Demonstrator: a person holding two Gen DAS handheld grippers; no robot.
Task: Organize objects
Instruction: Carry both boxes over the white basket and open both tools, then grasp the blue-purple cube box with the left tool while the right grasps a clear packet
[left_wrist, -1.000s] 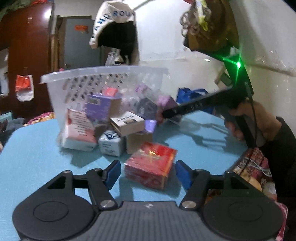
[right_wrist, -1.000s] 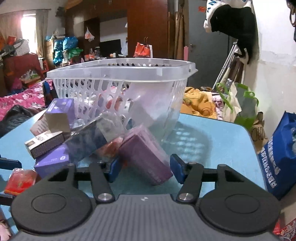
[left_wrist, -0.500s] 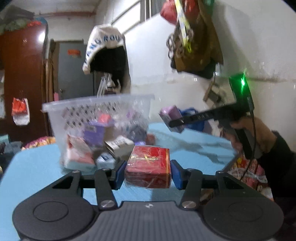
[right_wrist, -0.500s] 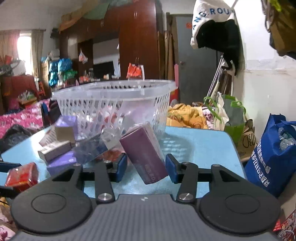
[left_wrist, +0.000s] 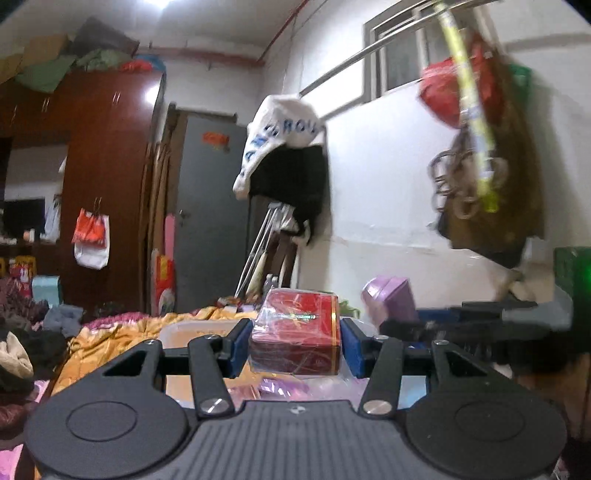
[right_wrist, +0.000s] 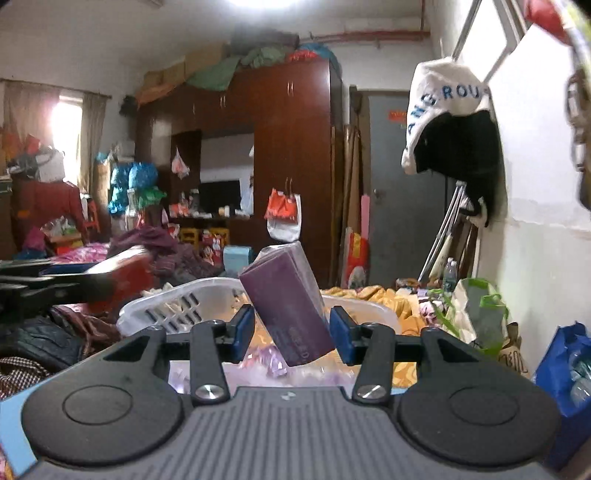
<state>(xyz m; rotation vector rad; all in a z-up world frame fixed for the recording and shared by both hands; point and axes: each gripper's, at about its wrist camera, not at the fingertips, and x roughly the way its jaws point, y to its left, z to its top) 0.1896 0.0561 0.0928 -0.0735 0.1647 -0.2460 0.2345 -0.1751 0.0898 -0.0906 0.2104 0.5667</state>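
A cluttered bedroom fills both wrist views: a tall dark red-brown wardrobe (right_wrist: 291, 166) along the far wall, a grey door (left_wrist: 210, 214) beside it, and a white wall on the right where a white cap with blue letters (right_wrist: 443, 110) hangs over dark clothing. Below the two tools sits a white plastic basket (right_wrist: 177, 306) with slotted sides, its rim curving from left to right and its open mouth facing up; pale purple wrapped things show blurred inside it. The left hand-held gripper (left_wrist: 293, 345) pinches a red box (left_wrist: 295, 332), wrapped in clear film with a gold edge stripe and a small gold emblem on top; the box sits level, its sides against the blue pads (left_wrist: 240, 347), lifted above the basket. The right hand-held gripper (right_wrist: 291, 332) pinches a purple box (right_wrist: 288, 302), a long matte carton with a glossy wrapper, tilted so its top leans left and its lower end hangs below the pads, also raised over the basket's mouth. Each tool shows in the other's view, side by side and apart, with free air between them and above the rim. A sliver of the blue desk (right_wrist: 11, 413) shows at lower left, and a blue bag (right_wrist: 565, 369) stands just past the right edge.
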